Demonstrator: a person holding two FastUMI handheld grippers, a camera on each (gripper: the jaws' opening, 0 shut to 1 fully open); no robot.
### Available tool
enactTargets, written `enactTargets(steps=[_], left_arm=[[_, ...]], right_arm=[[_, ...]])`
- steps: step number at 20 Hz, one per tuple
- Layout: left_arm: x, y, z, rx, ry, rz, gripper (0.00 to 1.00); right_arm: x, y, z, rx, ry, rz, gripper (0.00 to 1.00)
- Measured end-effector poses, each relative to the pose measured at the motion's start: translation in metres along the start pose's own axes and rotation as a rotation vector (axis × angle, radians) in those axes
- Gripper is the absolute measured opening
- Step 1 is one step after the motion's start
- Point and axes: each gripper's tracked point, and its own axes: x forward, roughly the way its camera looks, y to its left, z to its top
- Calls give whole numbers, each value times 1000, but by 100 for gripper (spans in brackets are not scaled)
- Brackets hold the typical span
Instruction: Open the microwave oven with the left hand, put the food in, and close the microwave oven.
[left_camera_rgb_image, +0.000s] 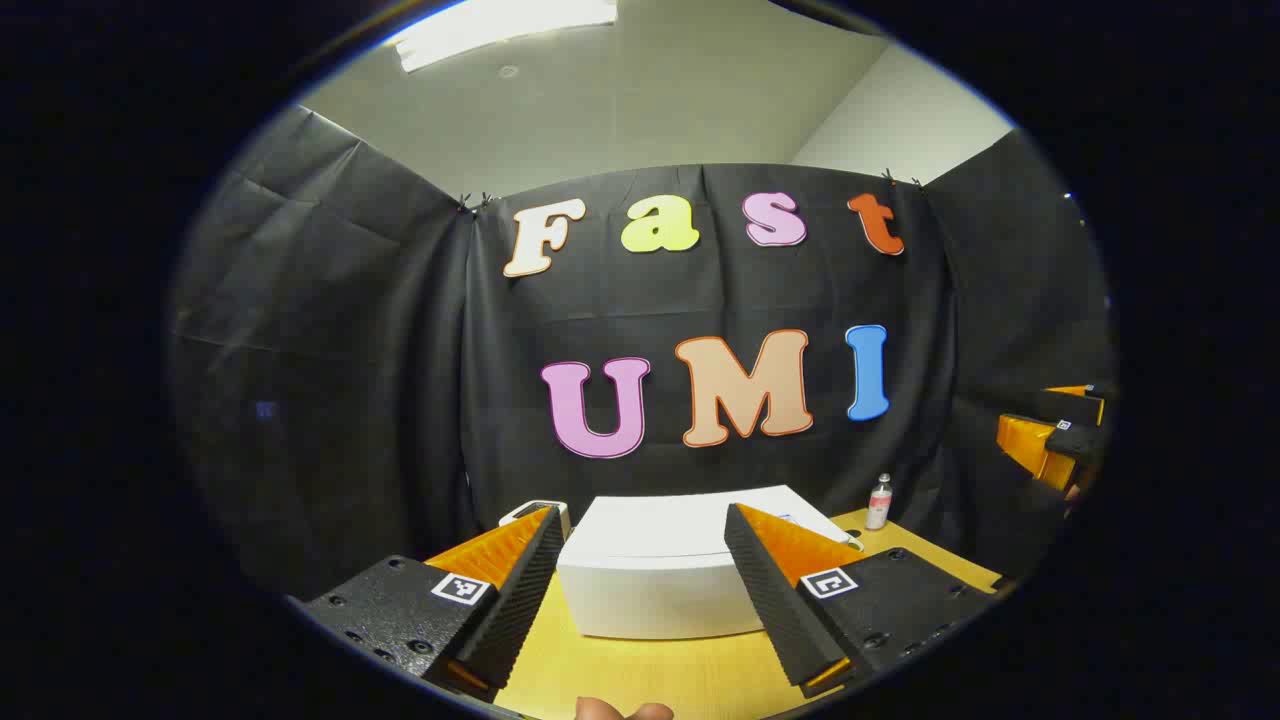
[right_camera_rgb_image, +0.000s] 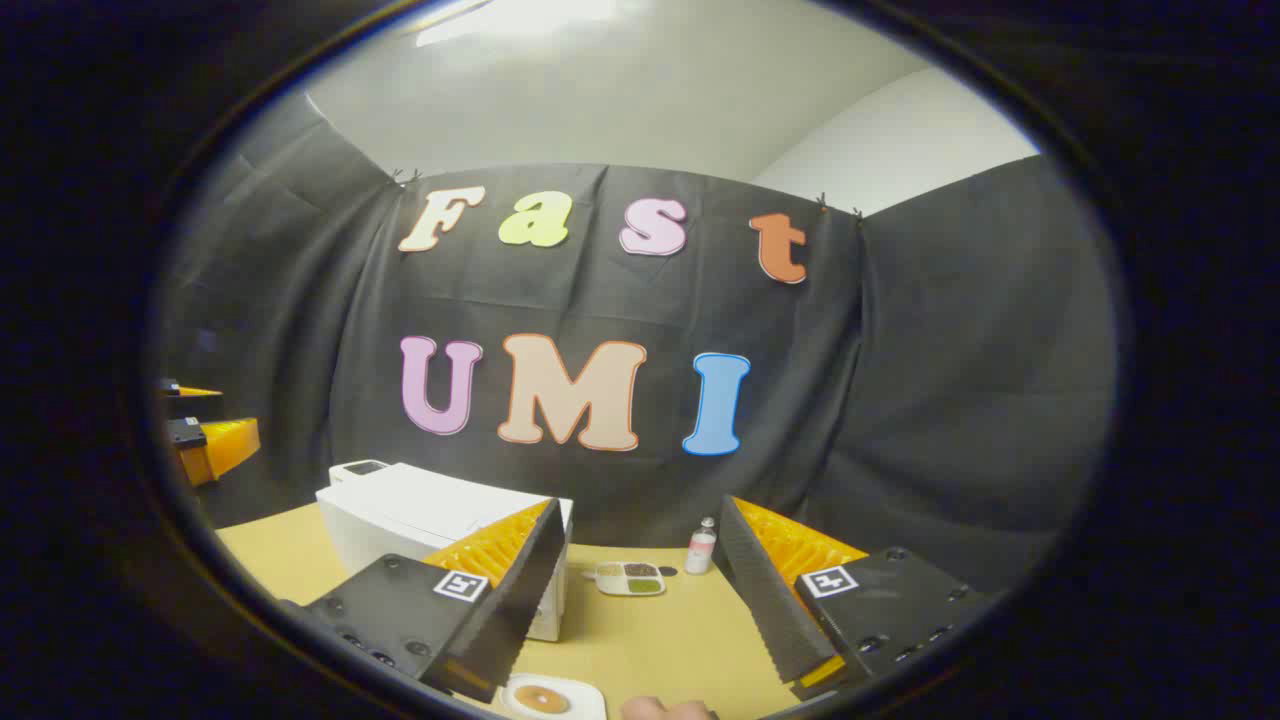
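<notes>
1. In the left gripper view, your left gripper hangs above the wooden table with its fingers spread wide and nothing between them.
2. The white microwave oven sits on the table straight ahead of that gripper, framed between its two fingers, with its door closed as far as you can tell from this angle.
3. A small bottle stands upright on the table to the right of the microwave oven, near the black cloth wall.
4. At the far right edge of this view, well apart from the microwave oven, you can see part of your right gripper.
5. In the right gripper view, your right gripper is also spread open and empty.
6. Here the microwave oven lies to the left, partly behind the gripper's left finger.
7. A divided food tray rests on the table just right of the microwave oven, with the bottle beside it.
8. A white plate holding a round brown food item lies in front of the microwave oven, near the bottom edge.
9. Your left gripper shows at the far left, beyond the microwave oven.
</notes>
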Motion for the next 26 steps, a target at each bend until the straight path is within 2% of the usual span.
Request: enactTargets(steps=[3,4,6,13,20,21,22,23,26], left_arm=[[2,-3,-7,8,23,14,97],[2,-5,-8,5,30,10,100],[5,-10,-10,13,34,5,97],[18,-23,-4,82,-13,-6,97],[26,-38,-6,77,-17,-25,97],[28,-39,-8,71,-10,-22,97],[28,-39,-10,63,-3,-20,97],[29,-39,-12,58,1,-19,100],[36,-43,-19,56,12,-18,98]], right_arm=[[6,-6,-1,7,-2,7,94],[8,-5,0,13,-5,9,94],[13,-6,1,19,-14,17,94],[28,-6,3,19,-30,23,94],[32,-11,7,27,-45,22,94],[33,-10,8,21,-47,27,97],[32,-11,8,11,-53,29,94],[32,-12,9,2,-56,28,94],[33,-11,8,3,-54,35,94]])
